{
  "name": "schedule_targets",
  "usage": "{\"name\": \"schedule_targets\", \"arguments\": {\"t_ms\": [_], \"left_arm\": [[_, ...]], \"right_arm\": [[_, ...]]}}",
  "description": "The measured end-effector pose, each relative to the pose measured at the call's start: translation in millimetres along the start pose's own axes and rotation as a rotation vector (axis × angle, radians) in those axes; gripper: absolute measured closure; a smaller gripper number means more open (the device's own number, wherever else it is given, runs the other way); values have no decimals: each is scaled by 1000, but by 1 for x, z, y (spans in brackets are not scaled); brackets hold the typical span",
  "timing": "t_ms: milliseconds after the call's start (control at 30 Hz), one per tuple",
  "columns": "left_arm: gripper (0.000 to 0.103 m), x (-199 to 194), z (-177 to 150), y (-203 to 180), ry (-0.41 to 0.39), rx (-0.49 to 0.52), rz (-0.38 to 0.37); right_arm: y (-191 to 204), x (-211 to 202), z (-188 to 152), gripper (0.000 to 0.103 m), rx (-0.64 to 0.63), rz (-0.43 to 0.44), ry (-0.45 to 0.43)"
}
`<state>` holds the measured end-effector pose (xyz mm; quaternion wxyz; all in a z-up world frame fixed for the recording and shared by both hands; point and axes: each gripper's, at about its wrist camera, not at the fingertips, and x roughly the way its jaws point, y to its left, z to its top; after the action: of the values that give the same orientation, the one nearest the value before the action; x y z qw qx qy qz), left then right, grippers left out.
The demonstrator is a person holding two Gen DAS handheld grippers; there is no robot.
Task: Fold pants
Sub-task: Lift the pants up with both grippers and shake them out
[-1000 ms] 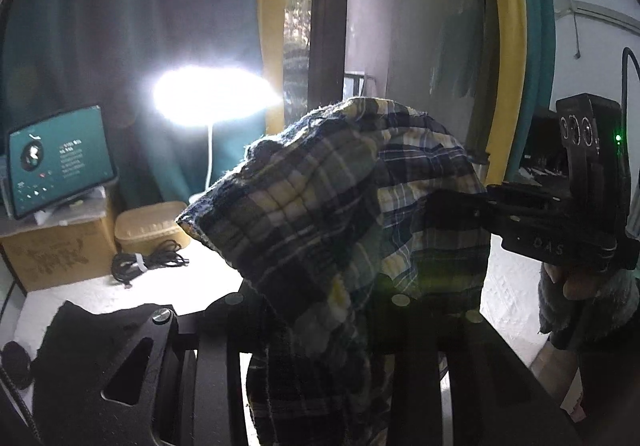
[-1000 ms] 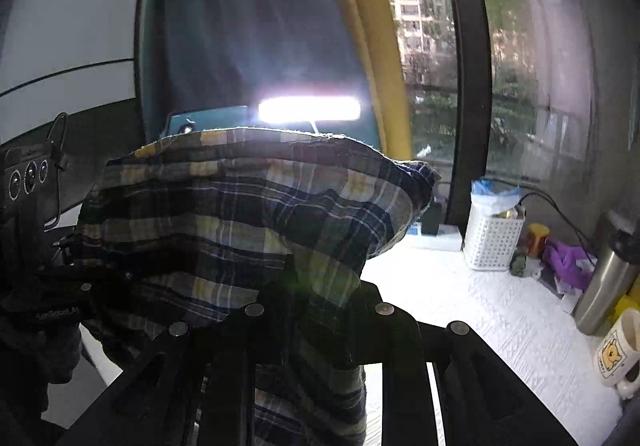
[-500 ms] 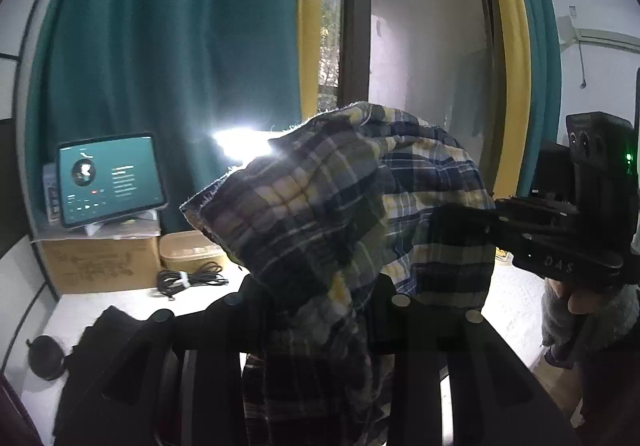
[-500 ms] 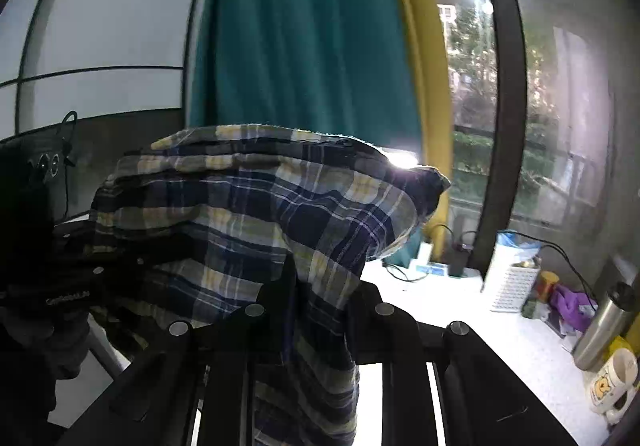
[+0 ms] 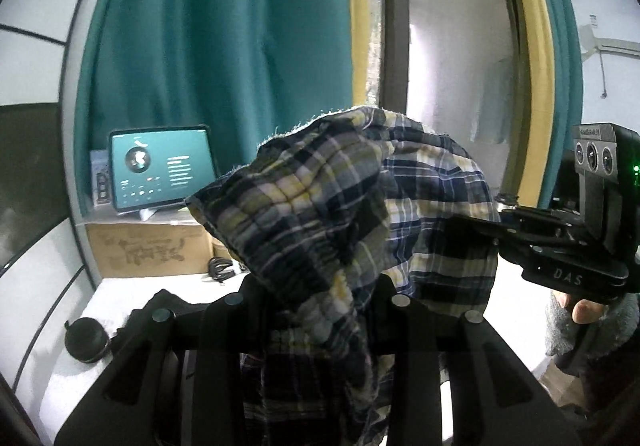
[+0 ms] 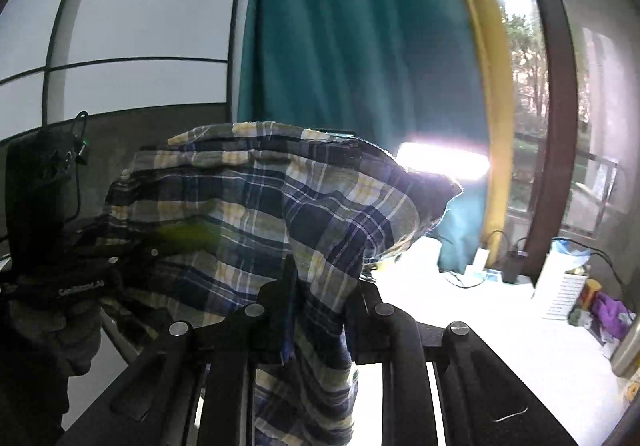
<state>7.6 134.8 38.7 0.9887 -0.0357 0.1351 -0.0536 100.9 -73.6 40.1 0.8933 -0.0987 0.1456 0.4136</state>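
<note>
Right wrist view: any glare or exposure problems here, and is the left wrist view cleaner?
Right wrist view: a blown-out lamp flares behind the pants, leaving a green ghost on the plaid. Left wrist view: no glare, evenly dim, gripper frame dark; both bend straight lines.

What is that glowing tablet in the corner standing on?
The tablet leans on a small stand atop a cardboard box, with a teal curtain behind. The held-up plaid pants cover the box's right end.
</note>
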Motion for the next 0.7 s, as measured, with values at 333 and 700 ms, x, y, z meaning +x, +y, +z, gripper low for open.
{"name": "schedule_targets", "arguments": {"t_ms": [333, 700], "left_arm": [[71, 25, -9, 23, 69, -8, 23], [71, 85, -31, 50, 216, -28, 22]], "right_arm": [[-27, 72, -13, 83, 36, 33, 64], [-61, 158, -40, 83, 107, 51, 180]]}}
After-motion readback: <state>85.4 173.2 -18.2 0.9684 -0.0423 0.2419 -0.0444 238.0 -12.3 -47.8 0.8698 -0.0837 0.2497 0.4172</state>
